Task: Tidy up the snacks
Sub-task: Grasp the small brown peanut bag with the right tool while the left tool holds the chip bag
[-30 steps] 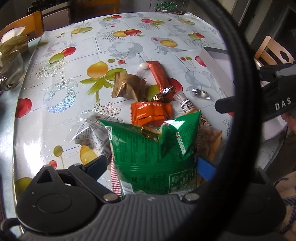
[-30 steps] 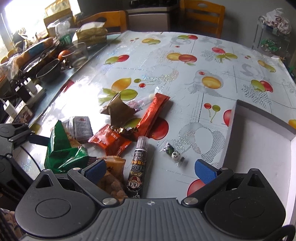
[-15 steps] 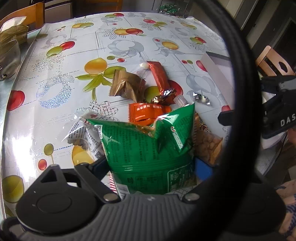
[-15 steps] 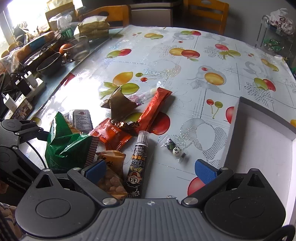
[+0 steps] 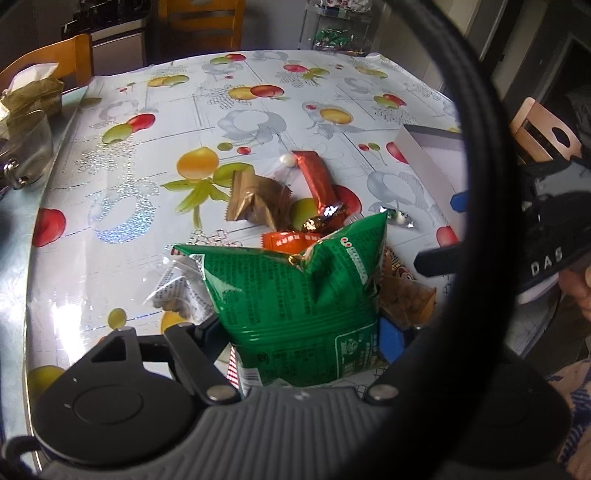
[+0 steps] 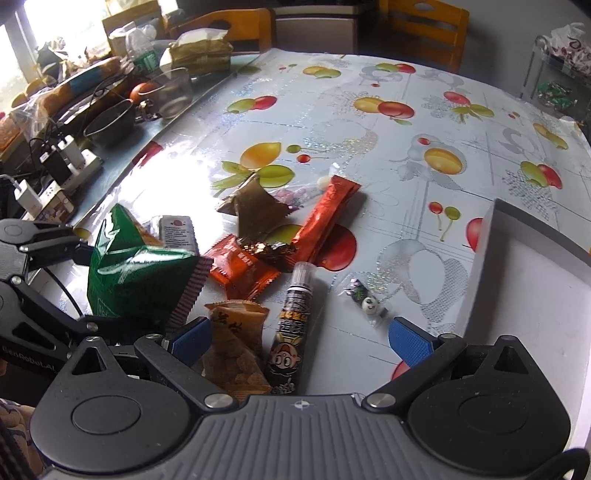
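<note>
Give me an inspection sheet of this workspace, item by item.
Surface: table under a glossy fruit-print cloth, glare on its left part.
Job's things: green bag between the left gripper's jaws; orange packet, red stick pack, brown wrapper, dark tube, peanut pack and small panda candy piled loose; white box to the right, with nothing seen in the part in view.
Clutter: glass cup, dark bowl, bottle, bags at far left.
Grippers: left gripper closing on the bag; right gripper open, empty.
Cables: chargers and power strip at left edge.
Surroundings: wooden chairs, wire rack.
</note>
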`<state>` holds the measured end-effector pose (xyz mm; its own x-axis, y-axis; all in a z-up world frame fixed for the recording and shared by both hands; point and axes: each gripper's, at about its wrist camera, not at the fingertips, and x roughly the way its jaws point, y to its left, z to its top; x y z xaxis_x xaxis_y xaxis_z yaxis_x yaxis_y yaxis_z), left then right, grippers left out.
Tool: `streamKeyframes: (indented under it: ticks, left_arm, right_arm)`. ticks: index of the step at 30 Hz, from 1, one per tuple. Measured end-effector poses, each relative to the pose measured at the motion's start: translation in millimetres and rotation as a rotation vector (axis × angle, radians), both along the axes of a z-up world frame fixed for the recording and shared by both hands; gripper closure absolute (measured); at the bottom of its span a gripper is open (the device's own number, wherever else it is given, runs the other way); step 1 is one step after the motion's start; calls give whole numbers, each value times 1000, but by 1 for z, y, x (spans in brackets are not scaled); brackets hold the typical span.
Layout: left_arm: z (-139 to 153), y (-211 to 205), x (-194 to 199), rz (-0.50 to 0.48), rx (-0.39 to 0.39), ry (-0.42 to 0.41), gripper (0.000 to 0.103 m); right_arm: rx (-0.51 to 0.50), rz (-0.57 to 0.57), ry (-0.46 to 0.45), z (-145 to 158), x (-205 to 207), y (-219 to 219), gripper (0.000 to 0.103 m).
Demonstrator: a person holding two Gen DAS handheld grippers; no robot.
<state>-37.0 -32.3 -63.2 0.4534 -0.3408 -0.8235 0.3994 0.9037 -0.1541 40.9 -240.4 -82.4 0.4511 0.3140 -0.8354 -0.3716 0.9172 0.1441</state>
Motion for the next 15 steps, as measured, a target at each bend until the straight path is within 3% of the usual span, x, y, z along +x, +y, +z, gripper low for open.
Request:
streamKeyframes:
  ticks: [8, 13, 15]
  left_arm:
    - [1, 10, -3, 27, 15, 1, 24]
    - [1, 14, -4, 35, 17, 3, 24]
    - [1, 16, -5, 41, 15, 3, 24]
  right_arm:
    - [-31, 148, -10, -6, -10, 28, 10]
    - [-64, 225, 13, -15, -14, 44, 34]
    - [-68, 239, 29, -20, -14, 47, 37]
